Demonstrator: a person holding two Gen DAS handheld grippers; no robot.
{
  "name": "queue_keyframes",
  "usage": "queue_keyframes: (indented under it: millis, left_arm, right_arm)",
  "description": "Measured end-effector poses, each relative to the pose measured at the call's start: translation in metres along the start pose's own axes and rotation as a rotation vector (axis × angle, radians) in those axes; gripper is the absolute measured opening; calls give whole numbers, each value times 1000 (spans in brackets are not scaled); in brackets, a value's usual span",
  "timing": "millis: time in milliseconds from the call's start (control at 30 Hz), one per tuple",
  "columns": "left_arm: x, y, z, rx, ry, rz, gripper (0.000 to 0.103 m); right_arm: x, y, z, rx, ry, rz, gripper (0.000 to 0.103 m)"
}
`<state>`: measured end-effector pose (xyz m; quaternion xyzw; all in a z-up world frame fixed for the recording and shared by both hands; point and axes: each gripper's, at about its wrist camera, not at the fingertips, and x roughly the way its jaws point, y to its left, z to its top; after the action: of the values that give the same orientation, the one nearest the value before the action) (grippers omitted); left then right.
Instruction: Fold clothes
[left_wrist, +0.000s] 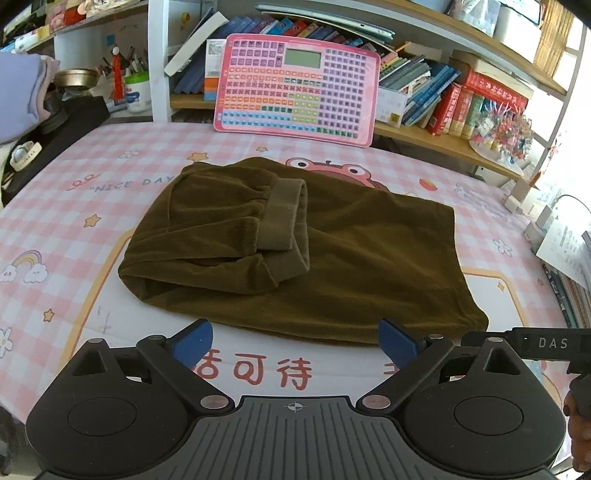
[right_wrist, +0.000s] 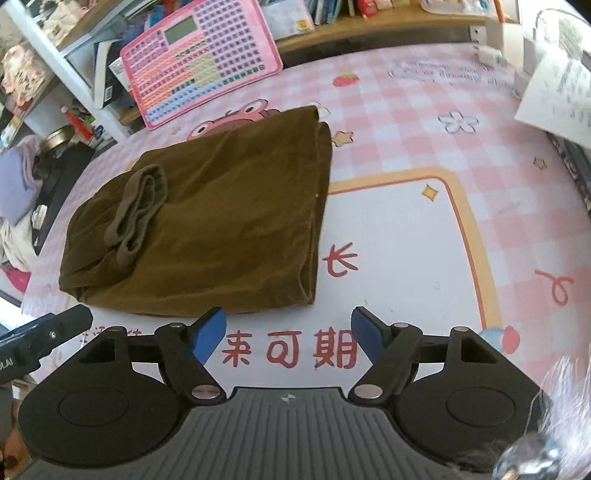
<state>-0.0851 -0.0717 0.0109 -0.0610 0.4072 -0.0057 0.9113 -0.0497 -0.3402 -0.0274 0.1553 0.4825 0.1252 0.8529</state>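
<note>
**Mia:** While both grippers hung over the desk, what was way over on the left?

**Ben:** A purple sleeve (left_wrist: 18, 96) was at the left edge. Next to it sat a brass bowl (left_wrist: 75, 77) and a cup of pens (left_wrist: 137, 88) on a shelf.

**Mia:** And in the middle?

**Ben:** The brown pants (left_wrist: 295, 254) lay folded on the pink checked desk mat (left_wrist: 74, 221). The leg cuffs (left_wrist: 284, 218) were turned back on top of the pile. Behind the pants, a pink toy keyboard (left_wrist: 295, 86) leaned on the bookshelf (left_wrist: 461, 144). It did not touch the pants.

**Mia:** Was the left gripper (left_wrist: 295, 341) holding the pants?

**Ben:** No. Its blue pads (left_wrist: 194, 341) stood far apart, with nothing pinched. The near edge of the pants was just past the tips. I could not tell if the right pad touched the cloth.

**Mia:** What about the right gripper (right_wrist: 288, 334)?

**Ben:** Its two blue pads (right_wrist: 208, 336) were spread wide too. Only red letters on the mat showed between them. The pants lay up and to the left of it, with their near edge just past the left pad.

**Mia:** What was on the far right?

**Ben:** A white sheet of paper (right_wrist: 554, 99) lay at the edge of the desk, well apart from the pants.
</note>
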Motion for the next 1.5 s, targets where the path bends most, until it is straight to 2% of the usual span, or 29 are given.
queue_keyframes:
  millis: [233, 367, 433, 533, 633, 700, 933, 1000, 1200, 1333, 1433, 1500]
  left_arm:
    - [2, -5, 0, 19, 18, 14, 98]
    - [9, -9, 0, 49, 71, -57, 98]
    - [10, -12, 1, 66, 72, -69, 98]
    - [12, -16, 4, 86, 64, -75, 98]
    - [12, -21, 7, 121, 39, -82, 97]
    - [14, -27, 9, 168, 30, -78, 97]
    - [19, -56, 11, 379, 3, -62, 97]
    - [21, -64, 10, 439, -3, -53, 97]
    - [32, -95, 4, 632, -58, -3, 97]
    - [48, -120, -5, 807, -104, 53, 97]
    - [54, -134, -9, 890, -123, 48, 97]
    - [57, -143, -10, 927, -149, 52, 91]
  right_arm:
    - [5, -3, 1, 16, 17, 30, 73]
    - [8, -9, 4, 50, 22, 58, 73]
    - [10, -10, 7, 58, 23, 75, 71]
    - [16, -14, 12, 92, 34, 118, 51]
    - [23, -18, 22, 130, 49, 159, 45]
    - [29, -21, 29, 142, 52, 169, 35]
    - [52, -43, 47, 335, 148, 301, 22]
    - [53, -47, 49, 380, 159, 333, 21]
    - [34, -42, 62, 420, 106, 451, 20]
    - [29, -33, 68, 403, 95, 459, 20]
    - [28, -33, 70, 397, 96, 448, 20]
    - [26, -33, 71, 388, 96, 445, 20]
